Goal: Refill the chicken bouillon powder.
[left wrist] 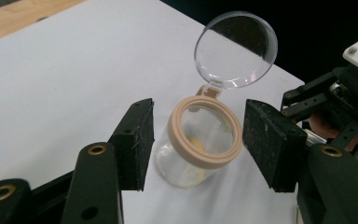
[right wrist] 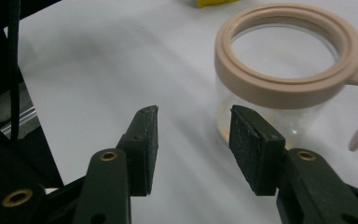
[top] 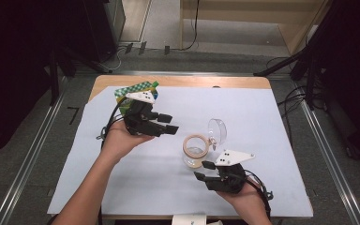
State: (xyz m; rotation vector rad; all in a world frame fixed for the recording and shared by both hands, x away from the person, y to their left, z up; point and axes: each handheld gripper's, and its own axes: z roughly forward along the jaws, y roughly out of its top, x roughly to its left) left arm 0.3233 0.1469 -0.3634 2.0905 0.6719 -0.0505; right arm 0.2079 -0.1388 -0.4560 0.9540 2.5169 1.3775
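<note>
I can read no writing on the jar [top: 195, 151]: it is clear, with a tan ring at its mouth, a round see-through lid [top: 218, 131] hinged open and a little yellowish stuff at the bottom. It stands on the white sheet [top: 262, 122] covering the tabletop [top: 122, 80], between my 2 tongs. My left tongs [top: 170, 123] and right tongs [top: 202, 170] both stand apart, clamped on nothing, each near the jar without touching it.

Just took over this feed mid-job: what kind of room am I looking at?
Probably a lab or recording workspace, not a kitchen: a wooden table under a plain white sheet, metal floor rails, loose cables and dark equipment stands around it.
</note>
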